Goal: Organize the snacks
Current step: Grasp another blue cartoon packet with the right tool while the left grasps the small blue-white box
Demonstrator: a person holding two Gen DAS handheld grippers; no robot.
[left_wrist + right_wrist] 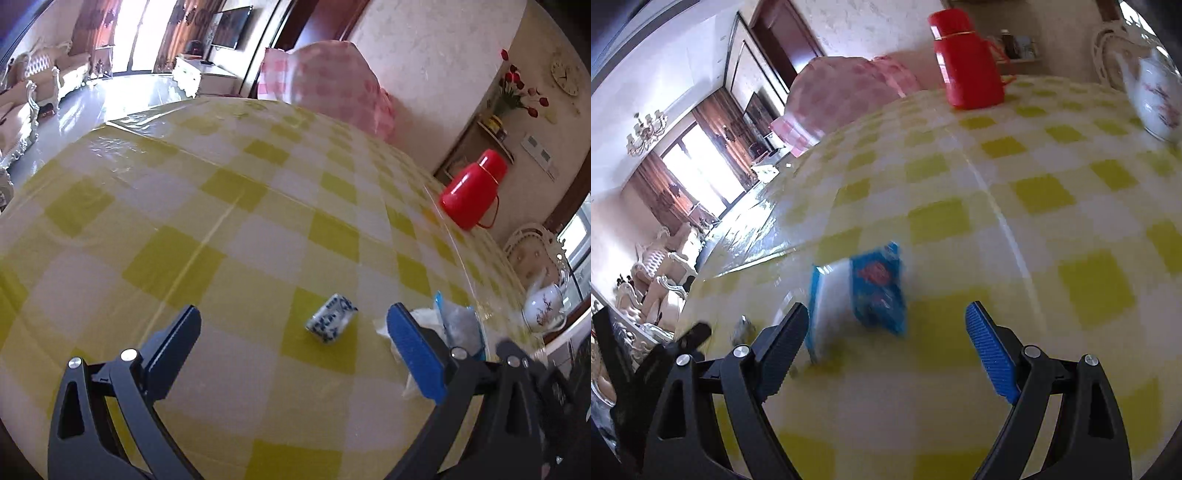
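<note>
A small snack in a white wrapper with blue print lies on the yellow-checked table, just ahead of my open left gripper and between its fingers. A blue and clear snack packet lies to its right, partly behind the right finger. In the right wrist view that blue and white packet lies blurred on the table, just ahead of my open right gripper, nearer its left finger. The small wrapped snack shows dimly at the left.
A red thermos stands at the table's far right side, also in the right wrist view. A white floral teapot sits near the right edge. A chair with a pink checked cover stands behind the table.
</note>
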